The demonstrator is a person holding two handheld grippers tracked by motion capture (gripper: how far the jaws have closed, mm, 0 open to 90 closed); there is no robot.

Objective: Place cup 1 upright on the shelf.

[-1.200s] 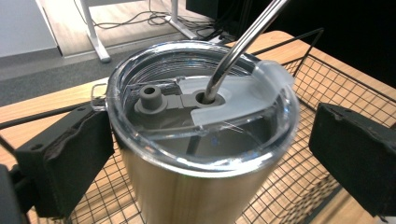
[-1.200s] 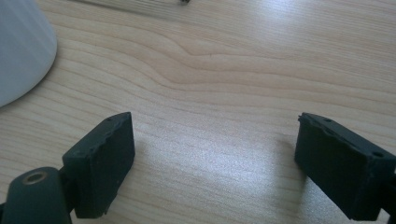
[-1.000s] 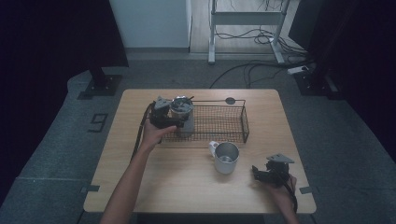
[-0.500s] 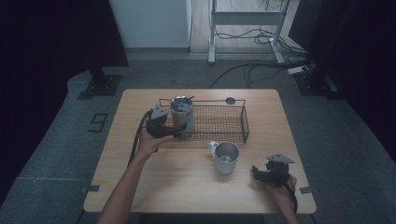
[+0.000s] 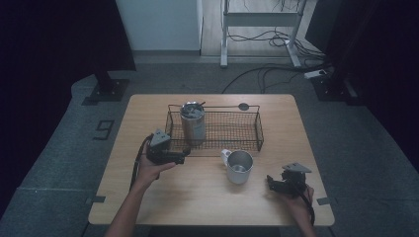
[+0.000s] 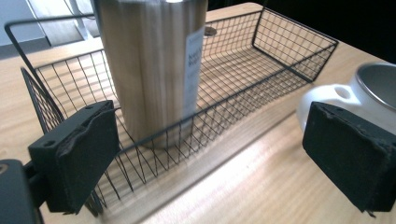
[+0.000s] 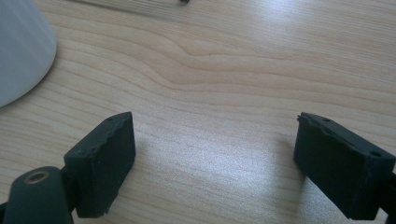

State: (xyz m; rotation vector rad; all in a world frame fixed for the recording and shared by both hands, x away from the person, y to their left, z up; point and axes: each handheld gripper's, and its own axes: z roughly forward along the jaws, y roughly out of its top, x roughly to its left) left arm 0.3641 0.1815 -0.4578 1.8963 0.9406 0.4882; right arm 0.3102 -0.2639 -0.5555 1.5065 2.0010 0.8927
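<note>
Steel tumbler (image 5: 192, 122) stands upright, long axis vertical, at the left end inside the wire basket (image 5: 247, 129). Left gripper (image 5: 184, 155) is just outside the basket's near-left wall, nearer of the two; its jaws, just narrowed, hold nothing. Right gripper (image 5: 271, 180), parted and empty, rests well apart beyond the mug (image 5: 239, 166).

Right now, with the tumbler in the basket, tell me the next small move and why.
Probably swing the left gripper toward the mug. The tumbler stands upright in the basket, the left gripper's jaws stand apart with nothing between them, having just been closing, and the mug sits on the table, close on the left gripper's right. The right gripper rests open.
</note>
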